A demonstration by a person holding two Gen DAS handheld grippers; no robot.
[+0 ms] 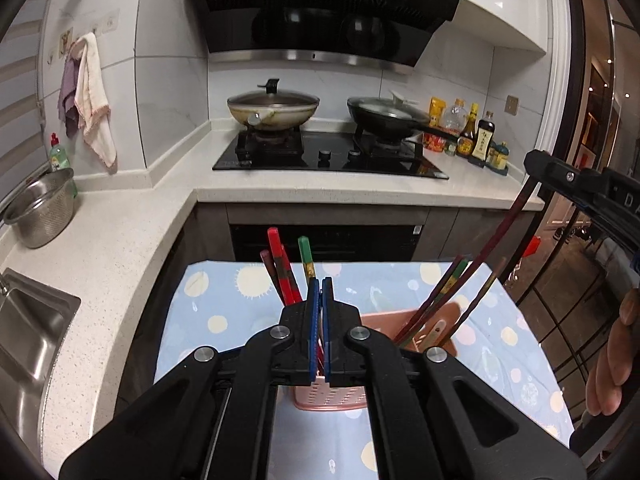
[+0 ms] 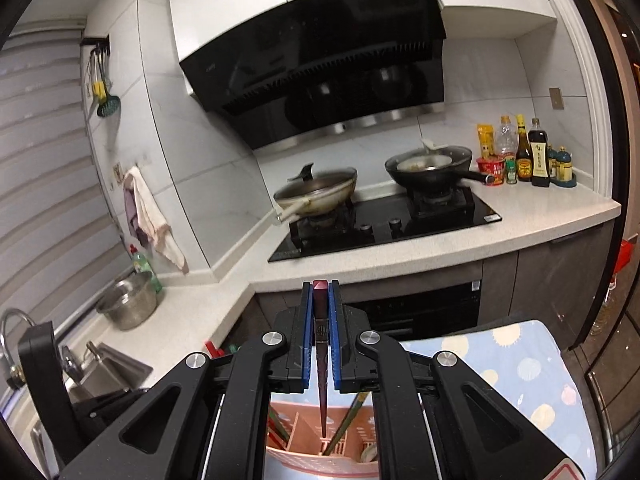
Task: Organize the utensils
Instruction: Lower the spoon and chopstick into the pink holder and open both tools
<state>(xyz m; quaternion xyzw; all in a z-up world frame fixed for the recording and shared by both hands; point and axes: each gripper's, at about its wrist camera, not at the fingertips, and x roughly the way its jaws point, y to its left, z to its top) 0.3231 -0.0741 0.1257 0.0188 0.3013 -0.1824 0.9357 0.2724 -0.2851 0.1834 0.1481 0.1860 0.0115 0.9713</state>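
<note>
A pink utensil holder (image 1: 436, 328) stands on a table with a blue patterned cloth (image 1: 224, 300); it also shows in the right wrist view (image 2: 316, 436). Several red, dark and green chopsticks (image 1: 286, 272) stand in it. My left gripper (image 1: 320, 292) is shut with nothing visible between its blue pads, just above the holder's near left part. My right gripper (image 2: 320, 292) is shut on a dark red chopstick (image 2: 321, 364) whose tip points down into the holder. That chopstick (image 1: 504, 232) and the right gripper (image 1: 580, 188) show at the right of the left wrist view.
A white counter (image 1: 120, 236) wraps around, with a steel sink (image 1: 24, 332), a steel colander (image 1: 40, 212), a hob with two lidded pans (image 1: 276, 108) and sauce bottles (image 1: 480, 136). Cloths (image 1: 90, 92) hang on the wall. A dark glass door (image 1: 588, 264) is right.
</note>
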